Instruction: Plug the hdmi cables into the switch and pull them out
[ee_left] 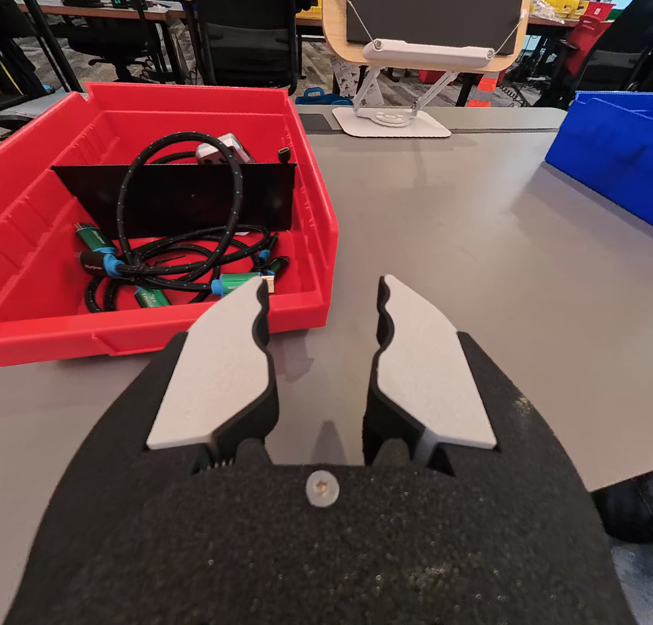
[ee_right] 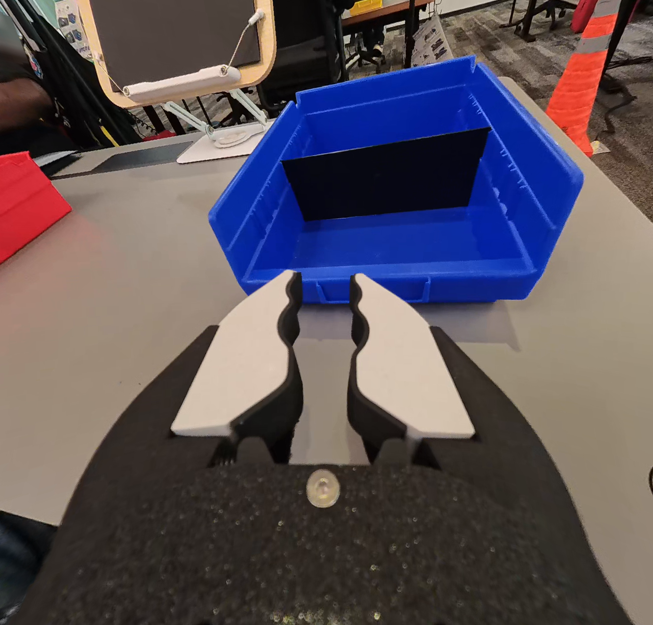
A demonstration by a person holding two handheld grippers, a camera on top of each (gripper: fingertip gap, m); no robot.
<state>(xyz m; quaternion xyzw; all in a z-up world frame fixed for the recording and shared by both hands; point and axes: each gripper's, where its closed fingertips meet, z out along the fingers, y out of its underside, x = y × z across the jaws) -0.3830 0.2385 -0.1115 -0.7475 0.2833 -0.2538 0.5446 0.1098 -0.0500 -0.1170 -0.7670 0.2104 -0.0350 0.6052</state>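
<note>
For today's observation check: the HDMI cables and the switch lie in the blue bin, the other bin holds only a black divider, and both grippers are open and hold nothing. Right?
One slip: the HDMI cables and switch lie in the red bin, as the left wrist view shows. The blue bin holds only its black divider. Left gripper and right gripper are open.

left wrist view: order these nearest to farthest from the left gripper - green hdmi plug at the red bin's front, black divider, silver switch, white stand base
From the left gripper:
1. Green hdmi plug, just left of the fingertips.
2. Black divider, mid red bin.
3. Silver switch, behind the divider.
4. White stand base, far table edge.
</note>
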